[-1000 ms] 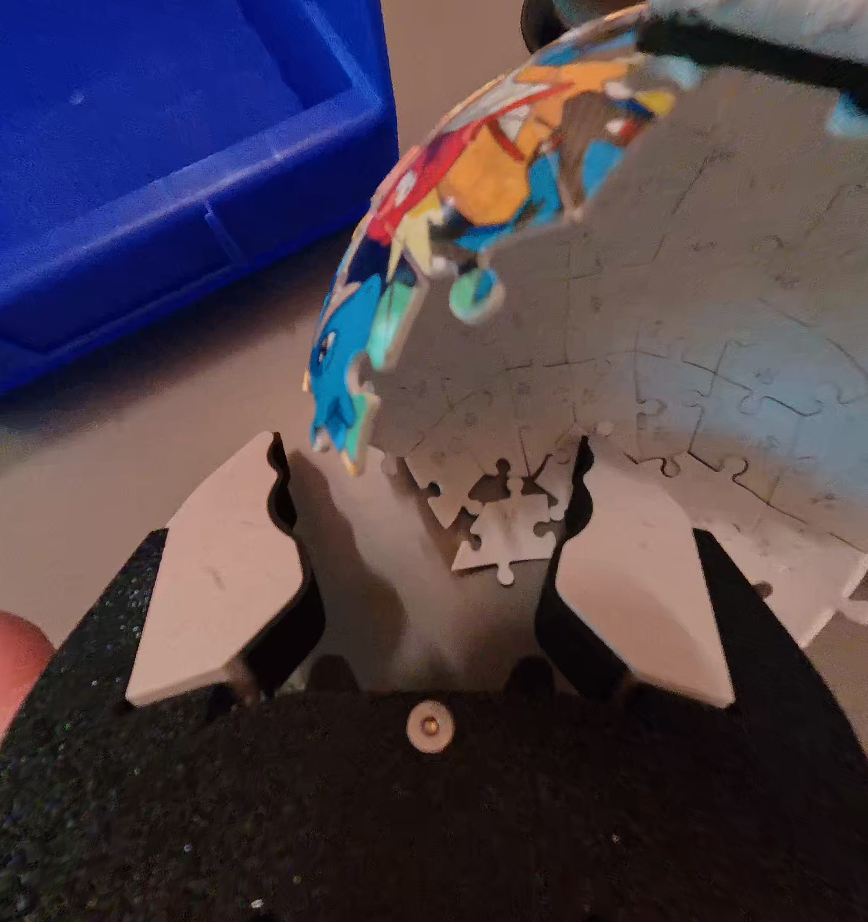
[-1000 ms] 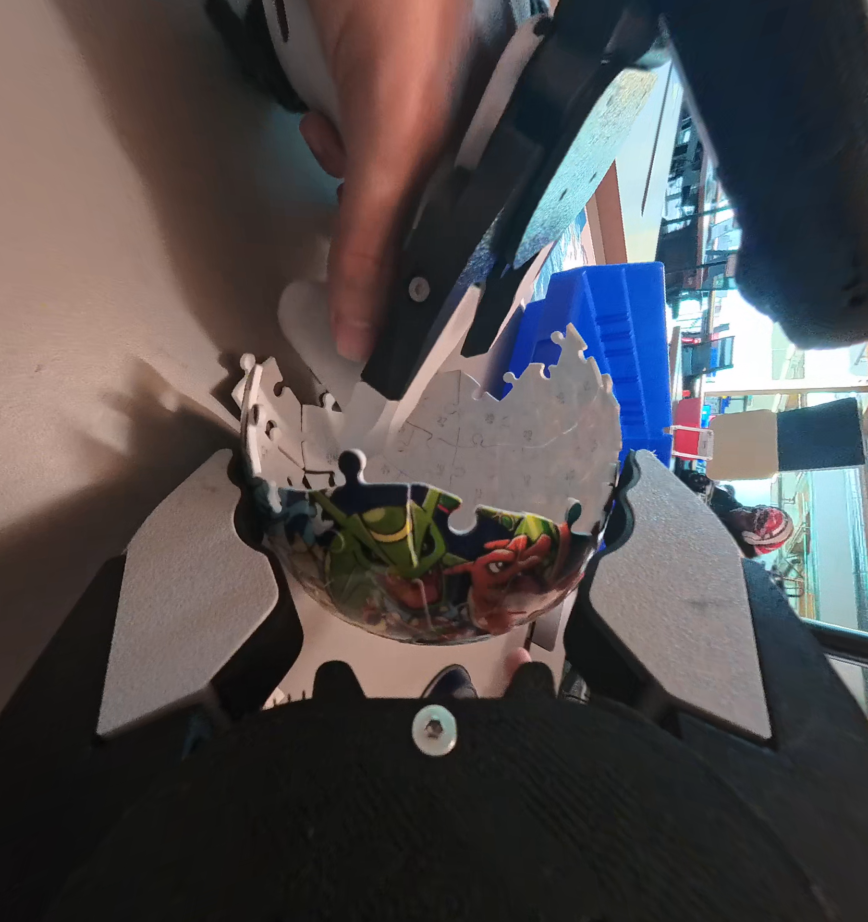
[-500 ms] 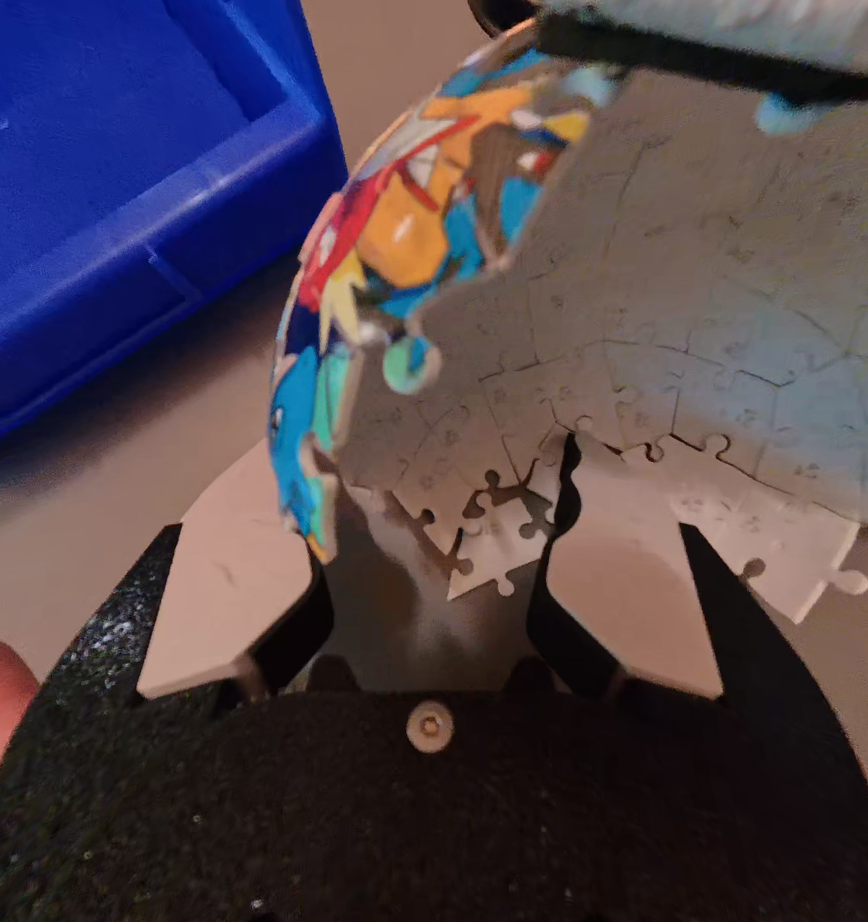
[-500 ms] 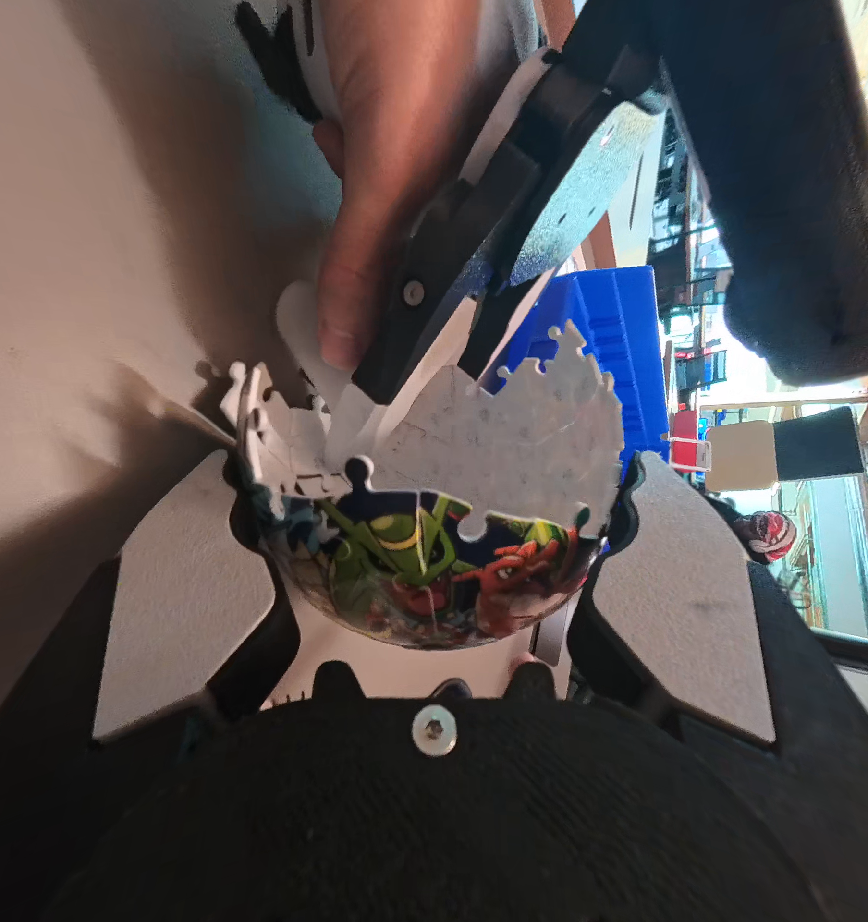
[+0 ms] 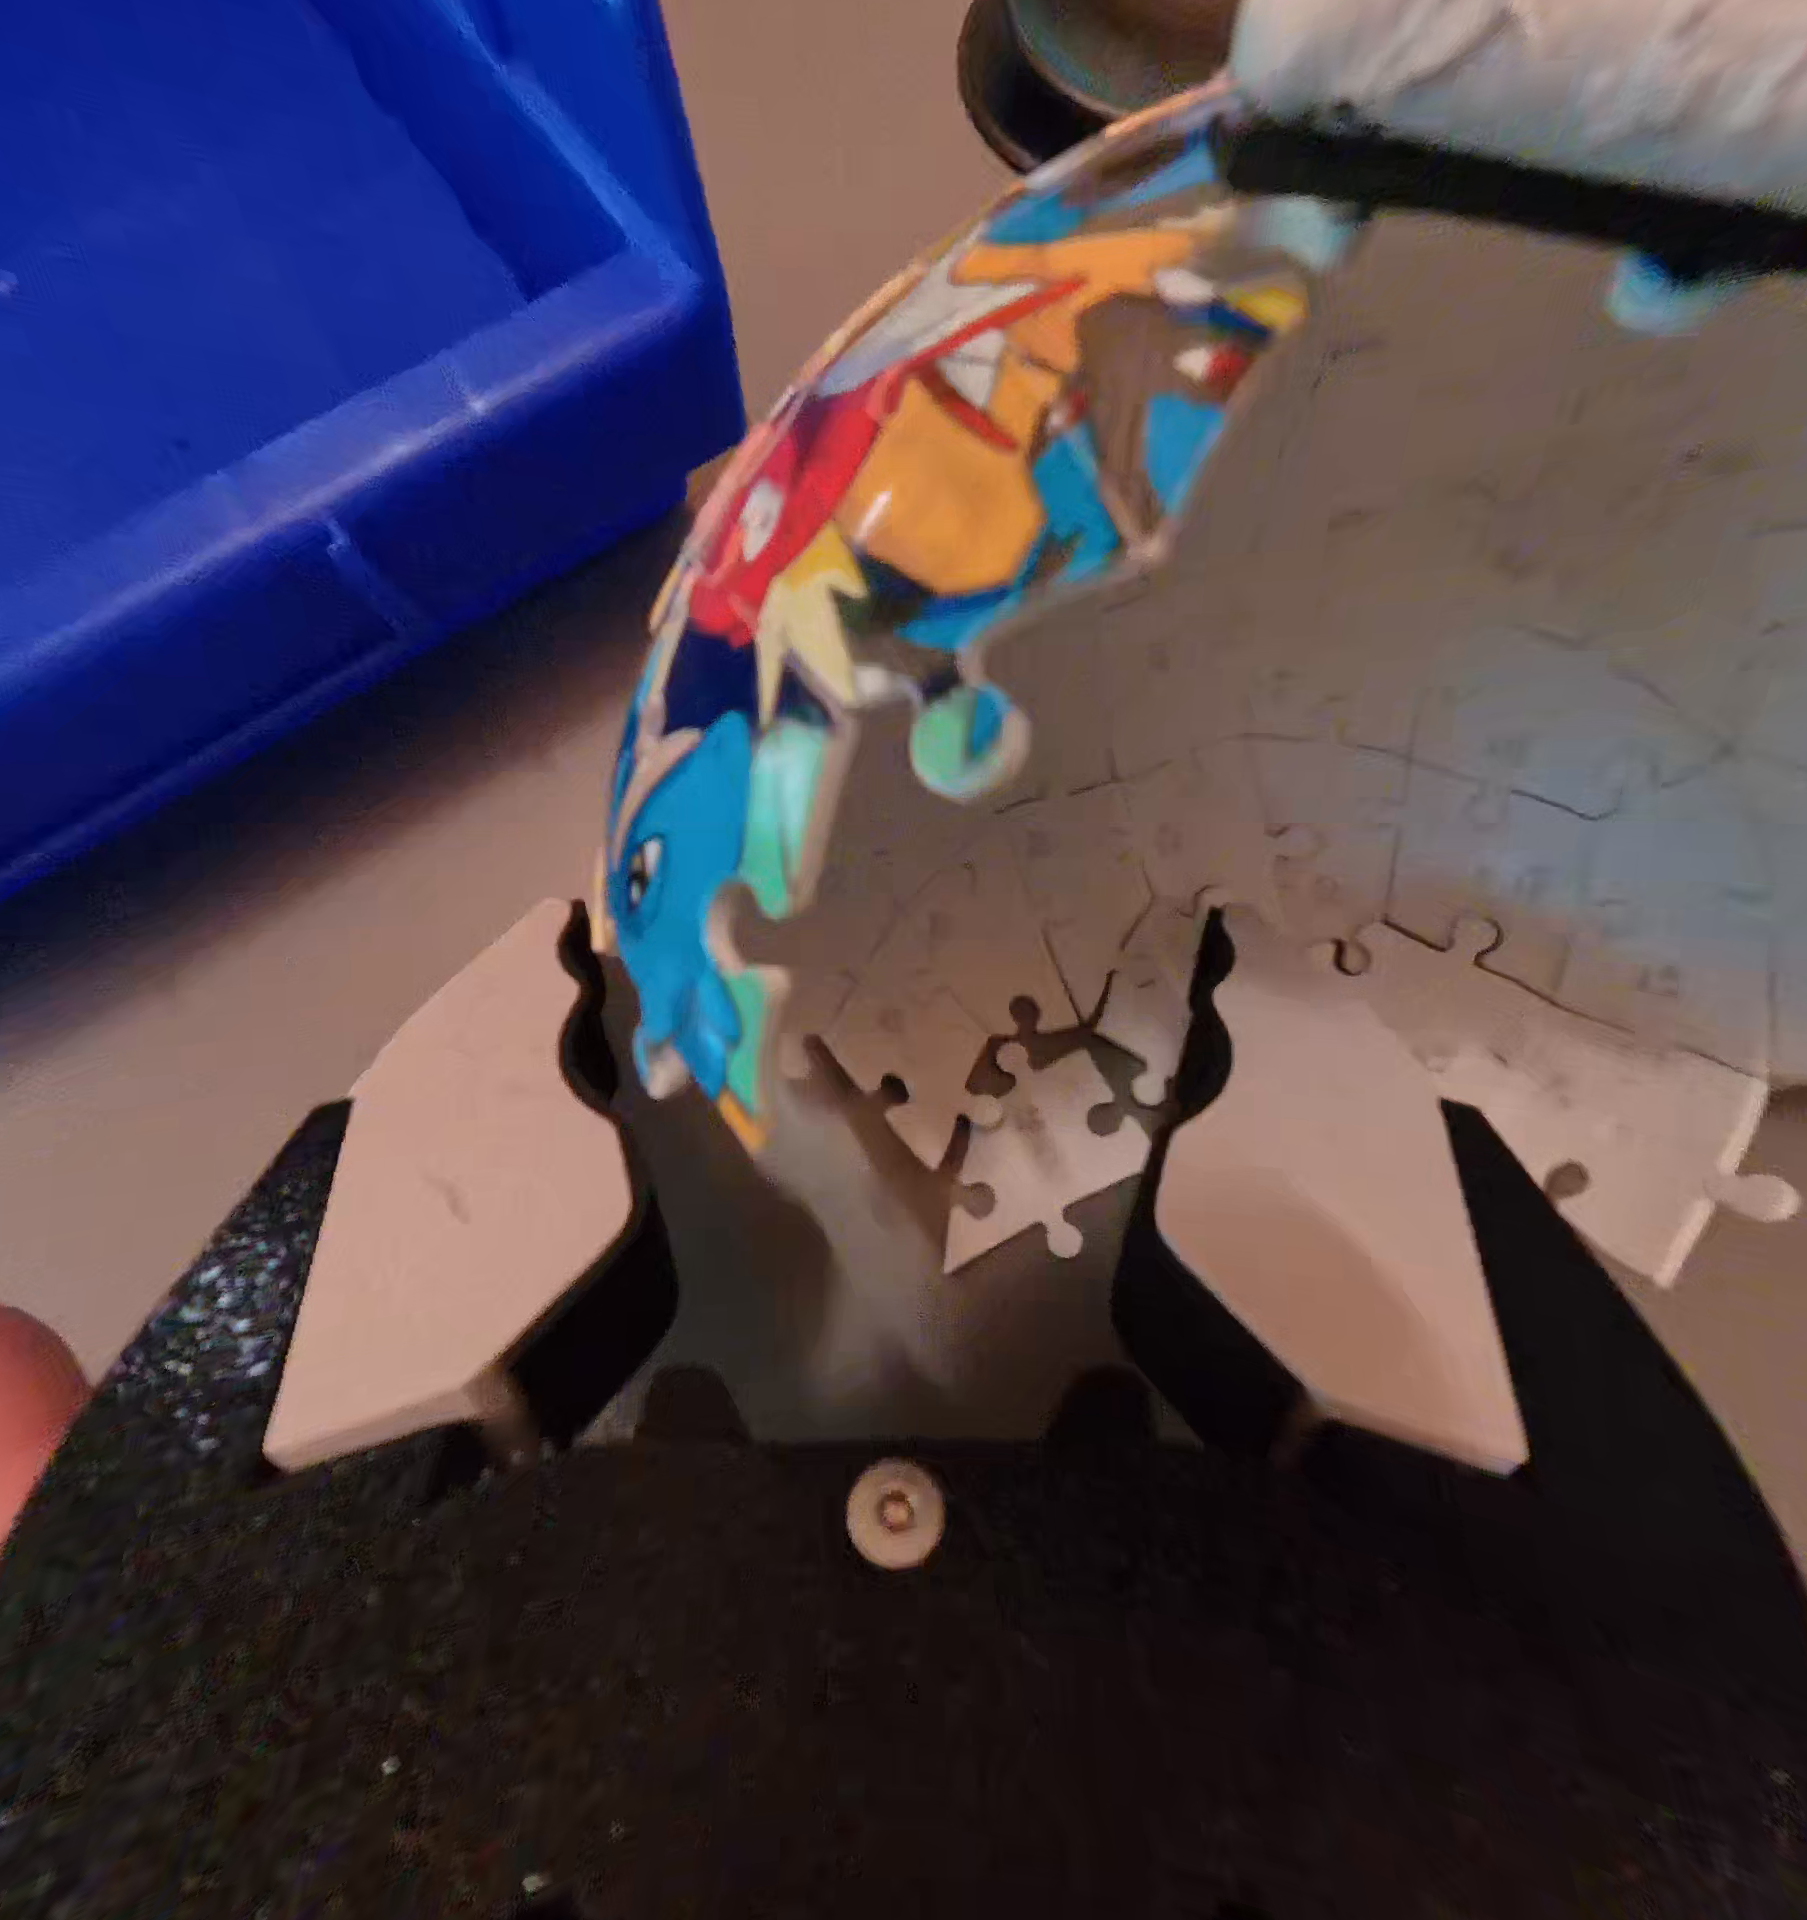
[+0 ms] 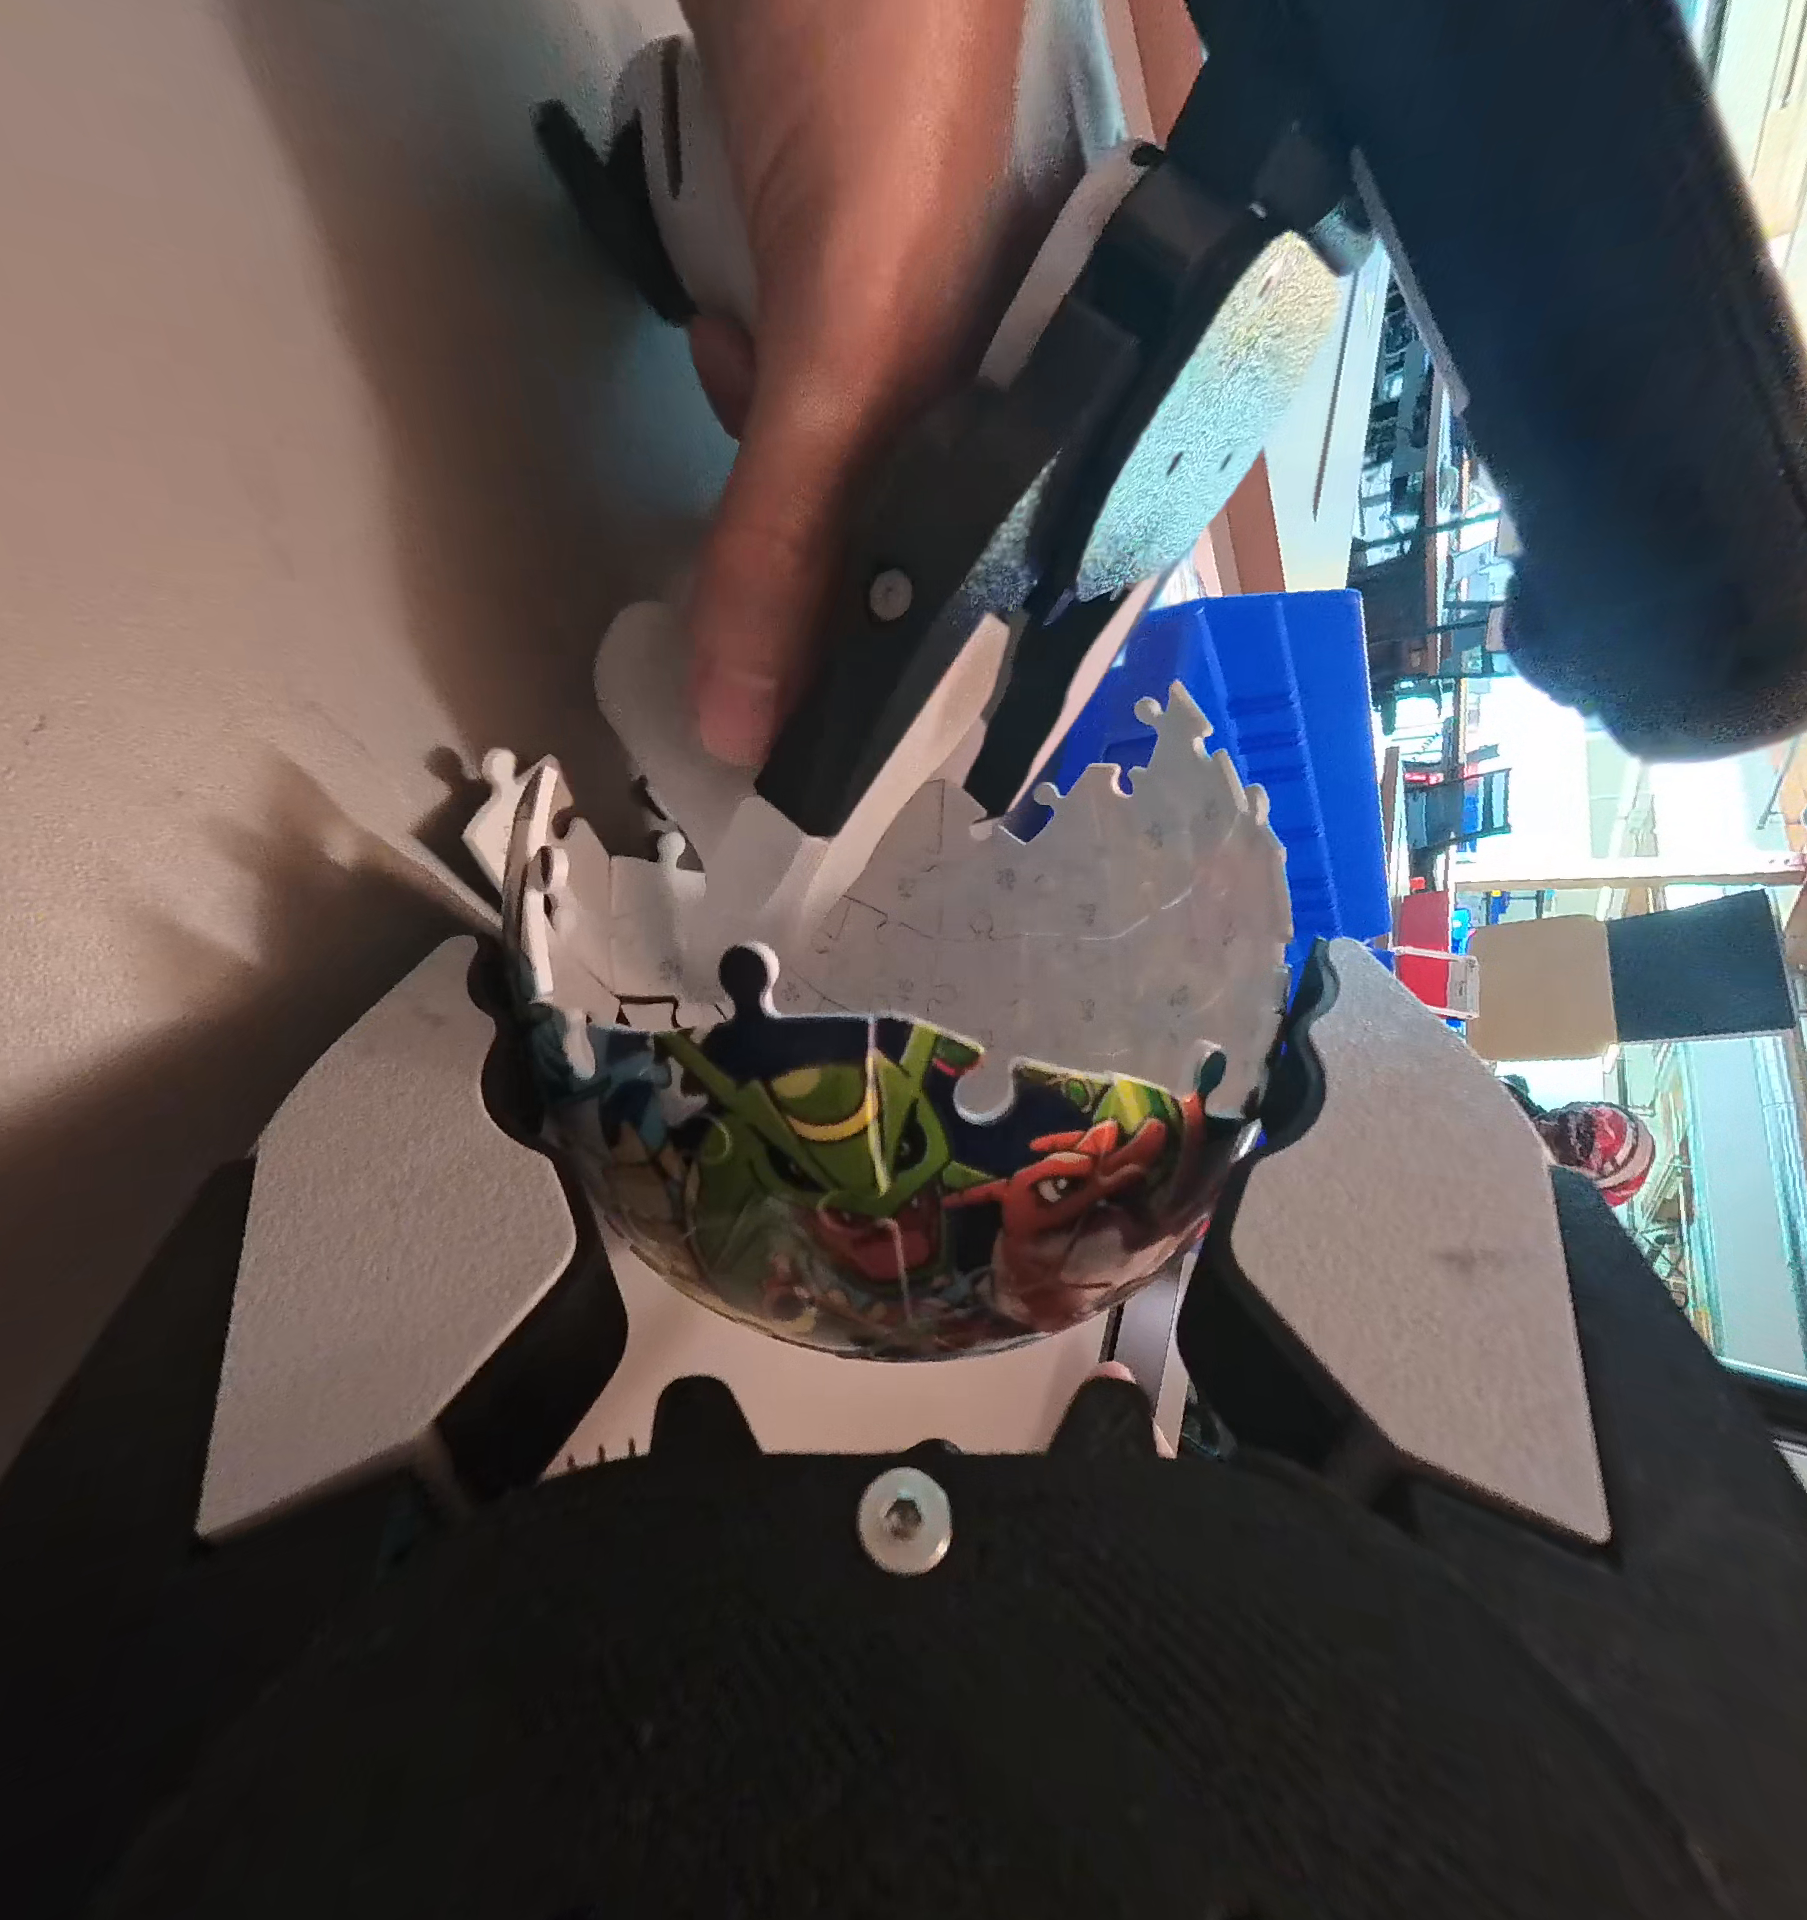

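A partly built ball-shaped puzzle shell [image 6: 909,1174], bright cartoon print outside and white inside, is clamped between the fingers of my right gripper [image 6: 899,997]. In the left wrist view the shell [image 5: 1398,675] fills the upper right, with the right gripper's finger [image 5: 1501,197] on its top rim. My left gripper [image 5: 891,956] is open, and the shell's blue-printed edge [image 5: 681,935] hangs between its fingers. Loosened white pieces [image 5: 1044,1153] sag at the shell's low edge. A hand [image 6: 826,364] holds the left gripper [image 6: 940,644], whose finger reaches into the shell.
A blue plastic bin [image 5: 255,416] stands on the beige table [image 5: 203,1091] to the left of the shell; it also shows behind the shell in the right wrist view [image 6: 1263,727]. A dark round object [image 5: 1013,83] sits at the far edge.
My left gripper has moved in on the shell, so the blue-printed edge now sits between its fingers. The right gripper keeps its hold on the shell.
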Demonstrator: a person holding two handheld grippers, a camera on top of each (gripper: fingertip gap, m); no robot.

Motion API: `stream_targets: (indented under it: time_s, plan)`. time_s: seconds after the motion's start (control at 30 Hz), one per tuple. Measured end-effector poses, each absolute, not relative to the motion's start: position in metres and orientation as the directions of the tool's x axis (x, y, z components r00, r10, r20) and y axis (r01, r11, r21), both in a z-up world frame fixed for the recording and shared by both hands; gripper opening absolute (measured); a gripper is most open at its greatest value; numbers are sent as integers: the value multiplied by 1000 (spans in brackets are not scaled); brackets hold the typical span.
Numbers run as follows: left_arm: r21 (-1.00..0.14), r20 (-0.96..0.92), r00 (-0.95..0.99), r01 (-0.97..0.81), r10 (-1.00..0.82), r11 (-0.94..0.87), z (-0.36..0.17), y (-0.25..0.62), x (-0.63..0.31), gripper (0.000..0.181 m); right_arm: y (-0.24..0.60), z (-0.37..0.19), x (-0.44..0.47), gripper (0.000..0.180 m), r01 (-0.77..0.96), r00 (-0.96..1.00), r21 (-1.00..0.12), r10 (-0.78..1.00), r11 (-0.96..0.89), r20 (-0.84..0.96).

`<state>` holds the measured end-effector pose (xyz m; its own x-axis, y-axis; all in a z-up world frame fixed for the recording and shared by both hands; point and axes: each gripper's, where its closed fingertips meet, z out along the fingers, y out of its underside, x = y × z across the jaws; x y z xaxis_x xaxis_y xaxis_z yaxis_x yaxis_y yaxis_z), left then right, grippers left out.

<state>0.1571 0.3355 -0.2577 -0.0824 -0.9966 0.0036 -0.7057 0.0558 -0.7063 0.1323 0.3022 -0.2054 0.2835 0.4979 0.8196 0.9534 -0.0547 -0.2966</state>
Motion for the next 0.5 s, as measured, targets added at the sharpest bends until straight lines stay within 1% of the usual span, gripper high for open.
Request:
stream_targets:
  time_s: [0.07, 0.13, 0.23, 0.33, 0.5]
  plan:
    - [-703, 28, -95, -710, -995, 48, -259, 333, 156, 104, 302, -205, 132, 136, 953, 285, -297, 497, -57, 819]
    - [-700, -25, -84, -710, -996, 77, -259, 338, 156, 103, 303, -205, 133, 136, 953, 287, -298, 498, -60, 818]
    - [-702, -40, -73, -708, -997, 80, -258, 340, 157, 103, 302, -205, 132, 136, 954, 284, -295, 498, -59, 820]
    - [-700, -19, -107, -709, -994, 90, -259, 334, 158, 93, 302, -205, 132, 136, 954, 283, -295, 497, -57, 820]
    - [-698, -34, -168, -702, -985, 143, -258, 328, 159, 86, 303, -205, 133, 137, 949, 296, -312, 494, -52, 818]
